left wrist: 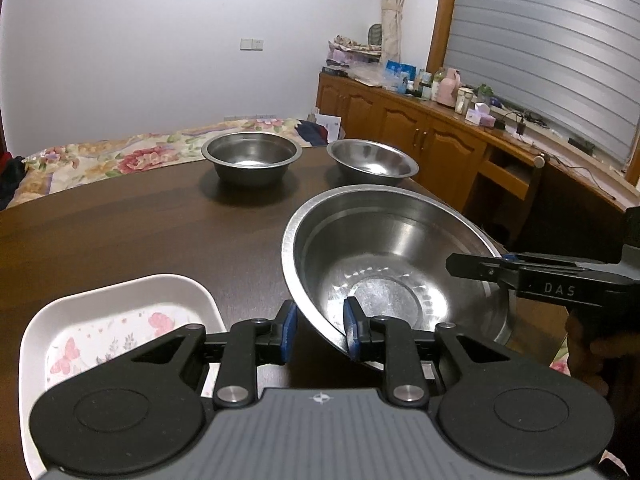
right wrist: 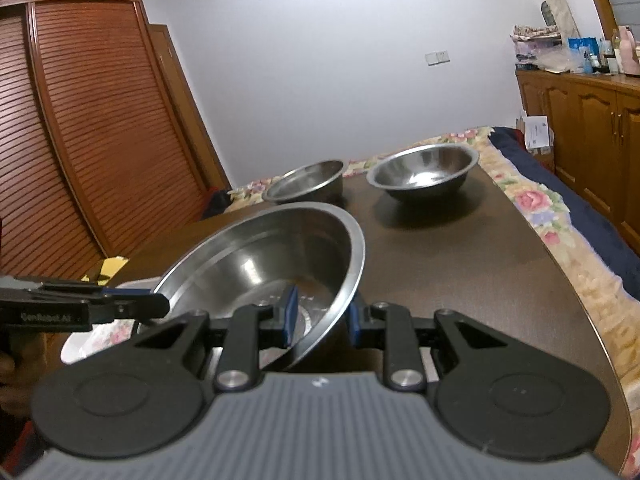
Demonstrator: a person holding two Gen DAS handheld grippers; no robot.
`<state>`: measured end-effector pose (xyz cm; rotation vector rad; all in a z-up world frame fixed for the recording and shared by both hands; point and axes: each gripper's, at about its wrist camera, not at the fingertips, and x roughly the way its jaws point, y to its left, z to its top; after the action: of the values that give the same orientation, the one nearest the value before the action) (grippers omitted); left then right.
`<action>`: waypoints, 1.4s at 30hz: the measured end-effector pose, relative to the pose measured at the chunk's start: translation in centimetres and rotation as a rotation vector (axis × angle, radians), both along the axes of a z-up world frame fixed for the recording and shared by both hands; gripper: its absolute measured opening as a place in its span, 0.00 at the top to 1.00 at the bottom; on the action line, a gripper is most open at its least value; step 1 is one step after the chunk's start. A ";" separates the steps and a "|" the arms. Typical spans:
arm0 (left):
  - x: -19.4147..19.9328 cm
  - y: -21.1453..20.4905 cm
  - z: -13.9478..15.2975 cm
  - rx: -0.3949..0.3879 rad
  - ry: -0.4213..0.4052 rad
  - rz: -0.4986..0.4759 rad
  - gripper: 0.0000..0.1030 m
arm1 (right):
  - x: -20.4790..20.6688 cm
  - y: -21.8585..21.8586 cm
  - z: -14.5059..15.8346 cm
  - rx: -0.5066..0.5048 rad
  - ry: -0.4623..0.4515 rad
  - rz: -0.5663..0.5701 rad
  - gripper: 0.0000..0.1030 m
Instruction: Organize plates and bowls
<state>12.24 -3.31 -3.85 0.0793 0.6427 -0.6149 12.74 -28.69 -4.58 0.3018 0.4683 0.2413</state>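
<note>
I have the large round stainless steel bowl point(left wrist: 394, 272) gripped on both sides, and it fills the lower right of the left wrist view, tilted above the dark brown wooden table point(left wrist: 140, 232). My left gripper point(left wrist: 320, 332) has its blue-padded fingers astride the bowl's near rim, one pad inside and one outside, clenched on the metal. My right gripper point(right wrist: 318, 320) bites the opposite rim the same way; in the left view it reaches in from the right edge. Lower left, a white rounded-square plate with pink butterfly print point(left wrist: 120, 320) lies on the table beside the bowl. Toward the top centre stand two smaller steel bowls, a straight-sided one point(left wrist: 251, 158) and a flared one point(left wrist: 372, 162), just apart.
</note>
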 end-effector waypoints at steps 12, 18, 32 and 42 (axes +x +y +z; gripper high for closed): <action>-0.1 0.3 0.1 -0.009 -0.001 0.011 0.72 | -0.3 0.9 -0.1 -0.030 0.010 0.014 0.73; -0.2 0.6 -0.1 -0.012 -0.001 0.016 0.71 | -0.2 1.0 -0.1 -0.025 0.008 0.019 0.72; -0.1 1.3 0.8 -0.015 -0.023 0.037 0.69 | -0.4 1.0 0.3 -0.042 0.002 0.005 0.71; 0.9 1.3 2.2 -0.006 -0.065 0.046 0.68 | -0.5 0.1 2.1 -0.063 -0.038 -0.009 0.70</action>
<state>13.17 -2.00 -1.63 0.0790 0.5781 -0.5679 12.19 -28.60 -2.51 0.2376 0.4364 0.2227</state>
